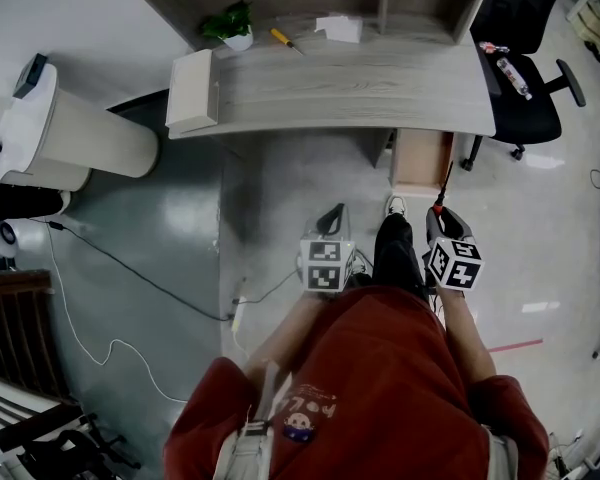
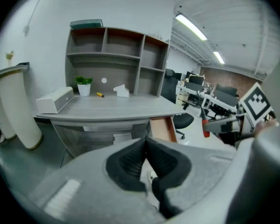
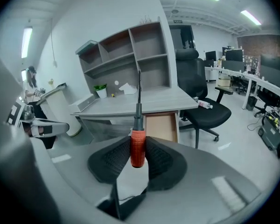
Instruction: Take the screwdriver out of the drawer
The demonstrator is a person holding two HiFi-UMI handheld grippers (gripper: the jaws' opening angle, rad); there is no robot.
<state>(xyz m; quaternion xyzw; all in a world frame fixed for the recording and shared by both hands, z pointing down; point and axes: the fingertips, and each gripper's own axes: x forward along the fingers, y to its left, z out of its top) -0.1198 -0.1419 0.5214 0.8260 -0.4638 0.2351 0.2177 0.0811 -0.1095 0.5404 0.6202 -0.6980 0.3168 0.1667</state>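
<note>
- Right, your right gripper is clamped on the screwdriver. Both pads press the red handle, and the dark shaft runs straight out past the fingertips.
- Holding it by the ribbed handle makes sense. That is the thick, grippy part, so the tool sits square along the jaws and does not dangle.
- The drawer stands pulled open ahead of that gripper, beyond the shaft tip and well apart from it. The screwdriver is out in free air, so I'd judge the take-out essentially done.
- Your left gripper has its jaws together with nothing between them. It hangs just beside the right one, on its left. One gripper carries the tool easily, so the left one idling close by looks sensible.
- As for pose, both grippers sit low in front of your body with the forearms roughly parallel. The marker cubes face up at you, and the jaws angle forward and down toward the desk.
- The desk is well ahead of both grippers. You're standing back from it, with bare floor between the fingertips and the drawer front.
- Far ahead of the left gripper, a yellow tool lies on the desk beside a plant. It is not the one you're holding.
</note>
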